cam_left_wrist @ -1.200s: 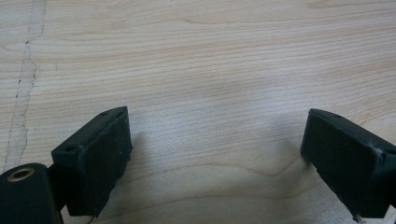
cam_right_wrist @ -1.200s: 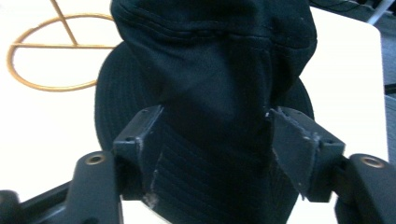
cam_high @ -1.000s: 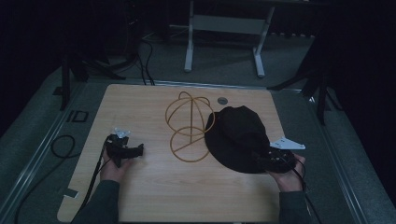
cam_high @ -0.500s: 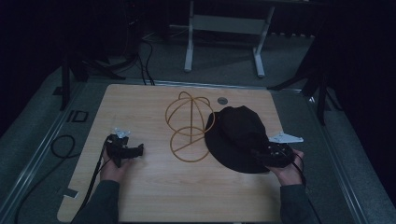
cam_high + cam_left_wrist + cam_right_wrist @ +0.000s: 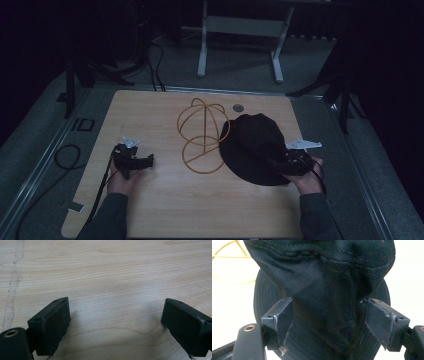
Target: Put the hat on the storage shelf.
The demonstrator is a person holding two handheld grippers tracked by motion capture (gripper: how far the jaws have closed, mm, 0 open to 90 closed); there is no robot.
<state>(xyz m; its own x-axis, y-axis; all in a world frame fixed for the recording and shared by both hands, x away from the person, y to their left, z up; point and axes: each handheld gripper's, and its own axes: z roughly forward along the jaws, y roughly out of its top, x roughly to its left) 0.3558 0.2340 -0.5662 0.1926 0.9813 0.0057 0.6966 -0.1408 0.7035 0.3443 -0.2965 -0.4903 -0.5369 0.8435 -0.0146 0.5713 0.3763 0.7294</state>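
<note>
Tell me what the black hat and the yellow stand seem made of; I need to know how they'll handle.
Hat: woven cloth, matte, probably cotton twill; stitched seams and rows of brim stitching show, and the crown folds softly.
Stand: thin bent wire hoops, likely metal with a yellow or brass-coloured finish; too small to be sure.

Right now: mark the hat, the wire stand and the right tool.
hat (image 5: 252, 145), high view, on the crown.
wire stand (image 5: 202, 158), high view, on the base ring.
right tool (image 5: 328, 320), right gripper view, midway between its tips, which flank the hat's crown.
</note>
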